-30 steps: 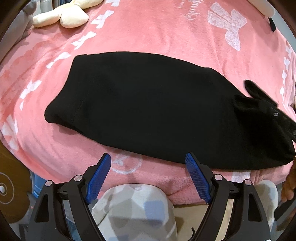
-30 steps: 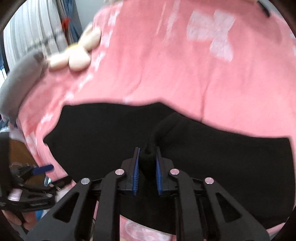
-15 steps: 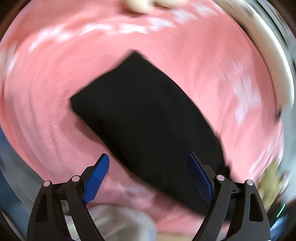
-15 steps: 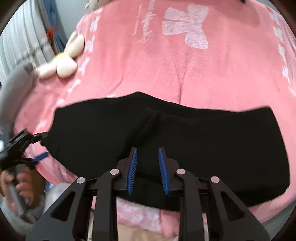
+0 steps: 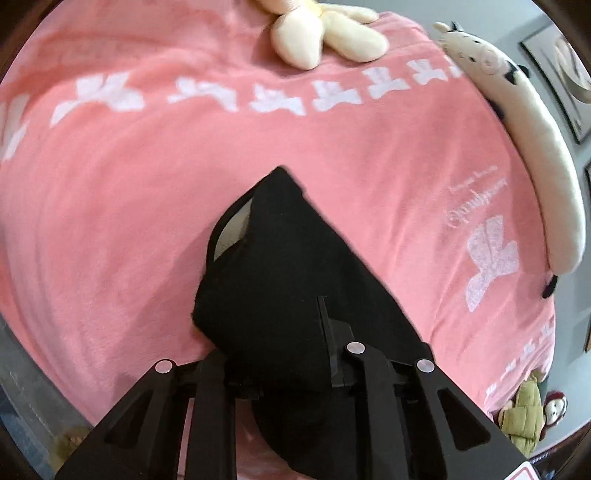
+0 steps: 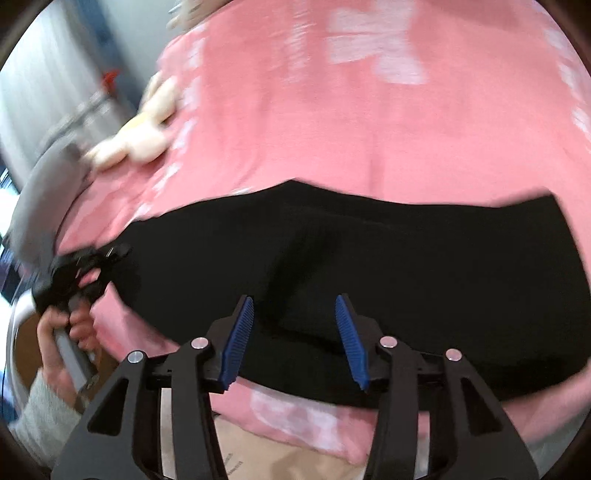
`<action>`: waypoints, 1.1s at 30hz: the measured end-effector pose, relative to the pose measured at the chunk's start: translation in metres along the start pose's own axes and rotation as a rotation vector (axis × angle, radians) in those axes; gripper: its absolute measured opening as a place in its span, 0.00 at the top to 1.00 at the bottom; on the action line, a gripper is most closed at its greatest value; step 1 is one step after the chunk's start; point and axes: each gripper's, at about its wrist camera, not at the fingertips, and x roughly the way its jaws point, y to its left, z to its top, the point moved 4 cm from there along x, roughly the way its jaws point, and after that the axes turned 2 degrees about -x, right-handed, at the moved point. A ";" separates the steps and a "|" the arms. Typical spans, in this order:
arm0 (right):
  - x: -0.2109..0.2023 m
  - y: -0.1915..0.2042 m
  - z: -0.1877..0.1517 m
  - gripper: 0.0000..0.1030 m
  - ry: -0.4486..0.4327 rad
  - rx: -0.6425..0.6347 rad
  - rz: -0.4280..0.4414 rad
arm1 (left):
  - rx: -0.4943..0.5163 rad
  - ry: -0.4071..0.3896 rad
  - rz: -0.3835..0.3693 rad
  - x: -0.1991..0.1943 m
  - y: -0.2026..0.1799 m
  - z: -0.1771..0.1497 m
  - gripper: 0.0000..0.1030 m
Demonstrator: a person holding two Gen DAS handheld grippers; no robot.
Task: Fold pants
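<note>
Black pants (image 6: 369,251) lie folded lengthwise across a pink blanket (image 6: 332,129). In the left wrist view, my left gripper (image 5: 280,332) is at one end of the pants (image 5: 280,266). Its jaws are closing, and bunched cloth is pinched between them, hiding the pads. That end is lifted a little and shows its pale lining. In the right wrist view, the left gripper (image 6: 107,254) sits at the pants' left end, held by a hand (image 6: 62,325). My right gripper (image 6: 295,306) hovers over the near middle of the pants. Its jaws are opening, with nothing pinched between the blue pads (image 6: 240,332).
A cream plush toy (image 5: 321,33) lies at the blanket's far edge. A long white cow plush (image 5: 535,147) lines the right side, with small toys (image 5: 524,417) below it. A grey pillow (image 6: 48,184) is at the left, and brown cardboard (image 6: 295,454) sits under the near edge.
The left gripper swung round to the pants' end and closed on the cloth. The right gripper let go of the raised fold, which dropped flat, and spread its jaws.
</note>
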 end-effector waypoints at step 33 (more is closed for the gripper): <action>-0.006 -0.072 0.014 0.39 -0.030 0.267 0.109 | 0.498 0.204 0.040 -0.044 -0.117 -0.128 0.24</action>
